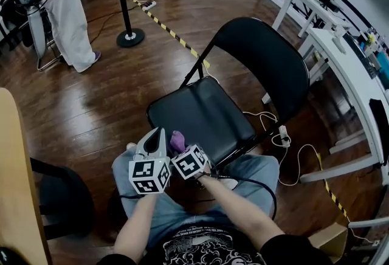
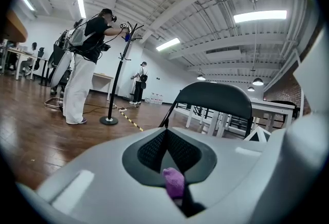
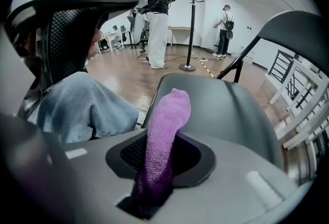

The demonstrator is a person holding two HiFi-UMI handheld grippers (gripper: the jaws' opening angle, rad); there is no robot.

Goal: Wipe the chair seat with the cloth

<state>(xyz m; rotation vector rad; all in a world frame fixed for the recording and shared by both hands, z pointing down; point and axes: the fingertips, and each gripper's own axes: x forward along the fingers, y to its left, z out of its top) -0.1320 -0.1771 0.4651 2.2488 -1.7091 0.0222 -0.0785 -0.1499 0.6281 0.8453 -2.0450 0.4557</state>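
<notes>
As right tongs (image 3: 160,159) clamp it, cloth (image 3: 167,115) (purple) juts out — upright.

Left forearm (image 1: 137,221) and right forearm (image 1: 238,208) reach forward, low, converging. Your grippers sit side by side, almost touching. Right gripper (image 1: 181,149): jaws clamped on the purple cloth (image 3: 165,130). Left gripper (image 1: 159,132): jaws together, seemingly pinching a tuft of it.

Grey left gripper (image 1: 160,132), marker cubes (image 1: 150,176), blue jeans (image 1: 255,172)

Purple cloth (image 3: 164,130), black chair seat (image 1: 200,115), brown floor (image 1: 91,106).
</notes>
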